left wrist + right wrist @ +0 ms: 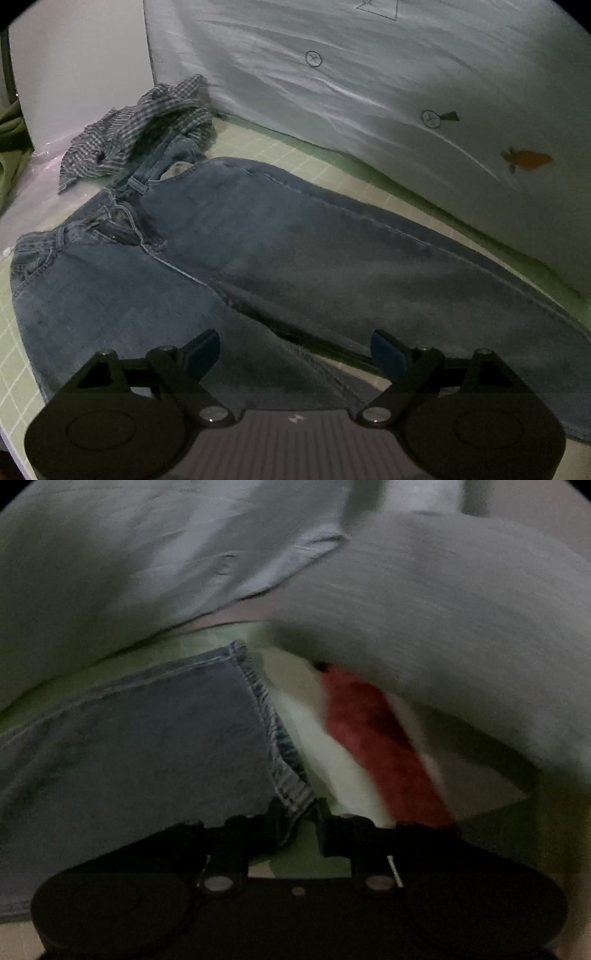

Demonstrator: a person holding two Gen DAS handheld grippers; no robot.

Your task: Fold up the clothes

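Item: jeans (280, 251), blue denim. Location: laid out nearly flat on the green gridded mat (258, 147) that covers the table, waistband toward the far left, both legs running side by side toward the near right. A dark gap separates the two legs; no fold has yet been made in them, so the folding appears to be at its very start.

Item: checked shirt (144, 125), blue and white. Location: crumpled in a heap beyond the waistband, touching or overlapping the top of the jeans. Unfolded; judged to be waiting its turn.

Item: left tool (295, 354). Condition: fingers wide apart, holding nothing, poised above the near leg around the knee or thigh region.

Item: right tool (297, 823). Condition: fingers drawn close about the corner of a leg hem (266, 716), the stitched edge passing between them; it looks clamped on the denim, though blur keeps this from being certain. Likely purpose: lifting the hem end to bring the leg over.

Surroundings: pale sheet (369, 74) hung as a backdrop, marked with small drawn symbols and a carrot print (528, 159). A red and white cloth (373, 738) lies just beside the hem, blurred, nature unclear.

Containers: none visible in either view; no basket, bin or drawer, and no stack of finished garments.

Remaining: both garments.
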